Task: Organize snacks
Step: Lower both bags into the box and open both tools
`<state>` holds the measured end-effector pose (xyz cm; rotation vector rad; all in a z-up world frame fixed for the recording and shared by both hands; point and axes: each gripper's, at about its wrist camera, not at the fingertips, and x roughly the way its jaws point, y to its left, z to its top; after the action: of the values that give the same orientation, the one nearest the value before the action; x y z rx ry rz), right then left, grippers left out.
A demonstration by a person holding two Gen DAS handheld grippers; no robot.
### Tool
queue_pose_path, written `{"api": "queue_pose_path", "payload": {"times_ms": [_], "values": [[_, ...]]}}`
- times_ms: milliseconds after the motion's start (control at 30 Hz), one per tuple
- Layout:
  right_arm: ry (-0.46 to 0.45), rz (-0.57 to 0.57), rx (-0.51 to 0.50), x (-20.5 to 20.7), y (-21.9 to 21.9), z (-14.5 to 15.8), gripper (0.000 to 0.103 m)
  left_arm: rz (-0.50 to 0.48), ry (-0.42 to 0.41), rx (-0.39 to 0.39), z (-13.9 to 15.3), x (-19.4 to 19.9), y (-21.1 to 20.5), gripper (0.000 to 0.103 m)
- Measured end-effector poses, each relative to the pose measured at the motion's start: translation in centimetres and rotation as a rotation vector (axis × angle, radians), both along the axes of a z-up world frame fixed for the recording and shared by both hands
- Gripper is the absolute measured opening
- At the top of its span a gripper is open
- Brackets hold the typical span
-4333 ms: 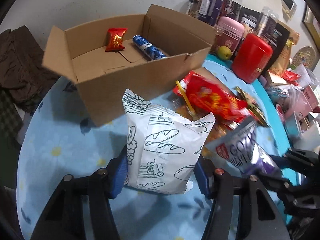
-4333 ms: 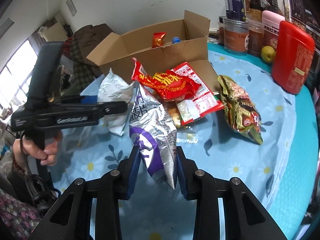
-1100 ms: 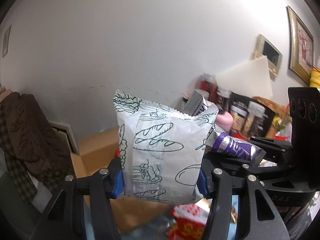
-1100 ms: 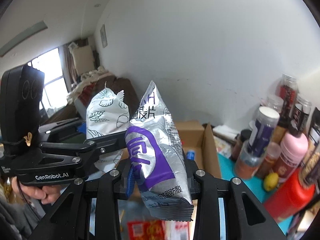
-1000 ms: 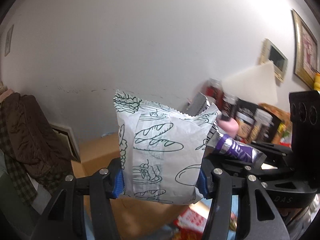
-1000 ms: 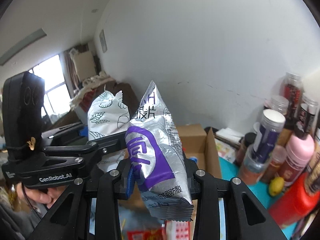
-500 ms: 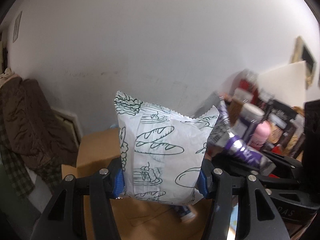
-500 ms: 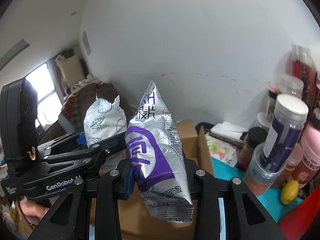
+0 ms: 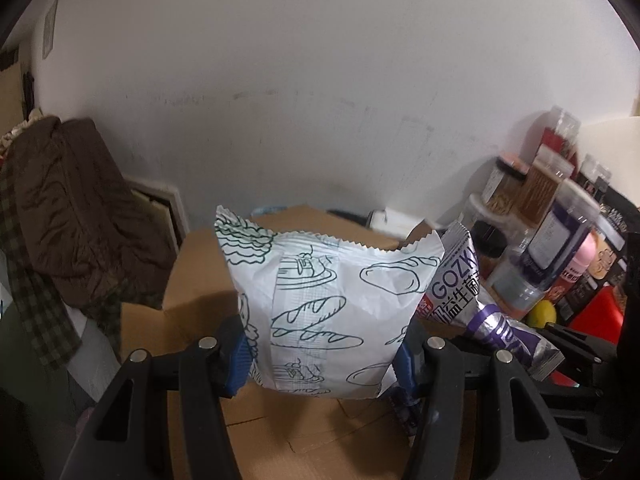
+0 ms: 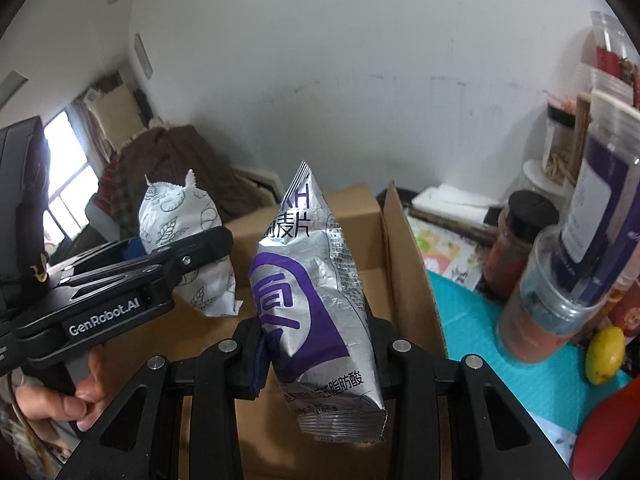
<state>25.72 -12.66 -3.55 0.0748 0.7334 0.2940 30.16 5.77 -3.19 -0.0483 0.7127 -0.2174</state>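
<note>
Tongs [image 9: 322,354] clamped on white bread-print pouch [image 9: 332,308], other tongs [image 10: 316,354] on upright silver-purple packet [image 10: 320,312], both directly above open brown cardboard box [image 10: 404,264].

The right tool [image 10: 316,354] grips a silver and purple snack packet [image 10: 320,320] upright between its pads, above the open cardboard box [image 10: 404,264] that stands on the turquoise surface [image 10: 472,320]. To its left, the left tool [image 10: 188,248], held in a hand [image 10: 60,400] at the lower left edge, pinches a white packet printed with leaf and bread drawings [image 10: 192,240], also over the box. On the right of the box stand several jars [image 10: 560,292] with a small yellow fruit [image 10: 604,354] near them, and a brown garment [image 10: 180,160] lies against the white wall behind.
</note>
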Motion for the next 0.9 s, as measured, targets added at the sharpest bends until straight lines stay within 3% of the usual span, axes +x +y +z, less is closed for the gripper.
{"api": "queue_pose_path", "payload": {"times_ms": [467, 700, 900], "values": [[0.037, -0.098, -0.242, 1.0, 1.1, -2.4, 0.039, -0.010, 0.168, 0.092, -4.1, 2.8, -1.7, 0.056], [0.052, -0.088, -0.257, 1.1, 1.0, -2.6, 0.047, -0.018, 0.242, 0.105, -5.5, 3.6, -2.1, 0.057], [0.052, -0.087, -0.263, 0.8, 1.3, -2.5, 0.052, 0.022, 0.249, 0.129, -5.7, 3.5, -1.8, 0.070]]}}
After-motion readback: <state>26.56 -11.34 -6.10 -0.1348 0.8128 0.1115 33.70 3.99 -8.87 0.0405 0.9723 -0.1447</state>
